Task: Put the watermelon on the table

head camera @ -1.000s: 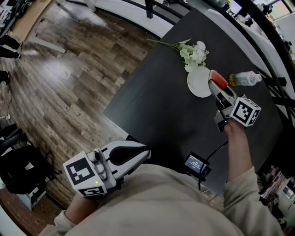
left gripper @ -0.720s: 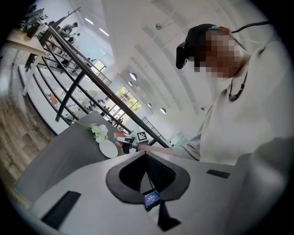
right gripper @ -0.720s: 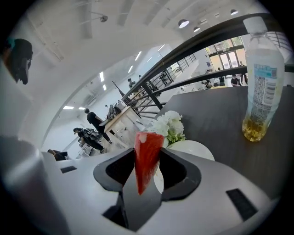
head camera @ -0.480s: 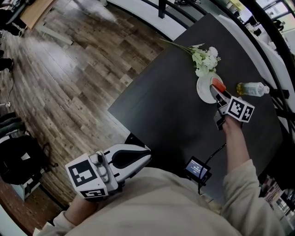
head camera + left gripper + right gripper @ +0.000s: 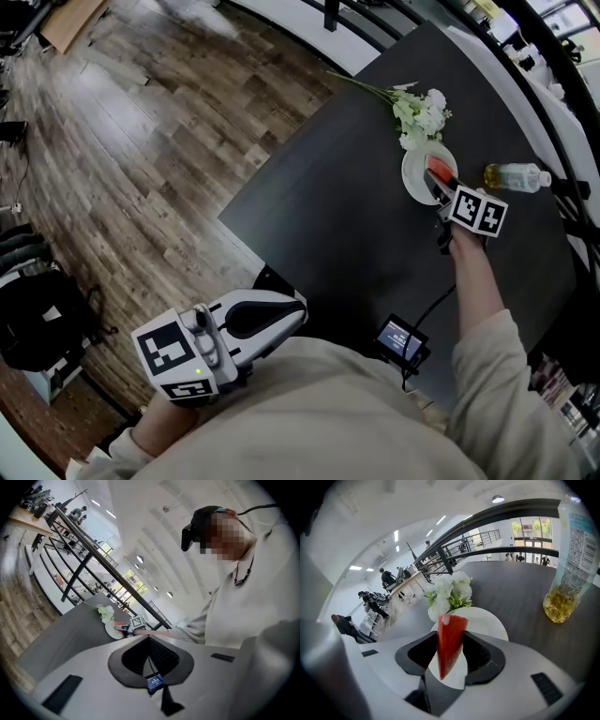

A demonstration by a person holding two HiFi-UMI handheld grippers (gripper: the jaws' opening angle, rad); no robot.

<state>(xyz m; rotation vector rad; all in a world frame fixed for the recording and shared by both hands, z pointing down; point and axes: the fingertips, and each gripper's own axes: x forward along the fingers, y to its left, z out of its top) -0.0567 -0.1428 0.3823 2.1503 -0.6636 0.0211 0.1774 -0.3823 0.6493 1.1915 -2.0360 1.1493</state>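
A red watermelon slice (image 5: 450,641) stands between the jaws of my right gripper (image 5: 451,654), which is shut on it, tip pointing back toward the camera. The slice hangs just over a white plate (image 5: 487,623) on the dark table (image 5: 520,588). In the head view the right gripper (image 5: 441,190) points down at the plate (image 5: 415,174) with the slice (image 5: 440,172) over it. My left gripper (image 5: 277,314) stays low by my body at the table's near corner, off the table, its jaws together and empty (image 5: 149,651).
White flowers (image 5: 419,112) lie just beyond the plate. A plastic bottle (image 5: 516,175) with yellow liquid lies right of the plate. A small screen device (image 5: 401,339) with a cable sits at the table's near edge. Wood floor (image 5: 141,159) spreads to the left.
My right gripper has come down with the watermelon slice, from above the plate's edge to close over the plate. The left gripper has stayed in place.
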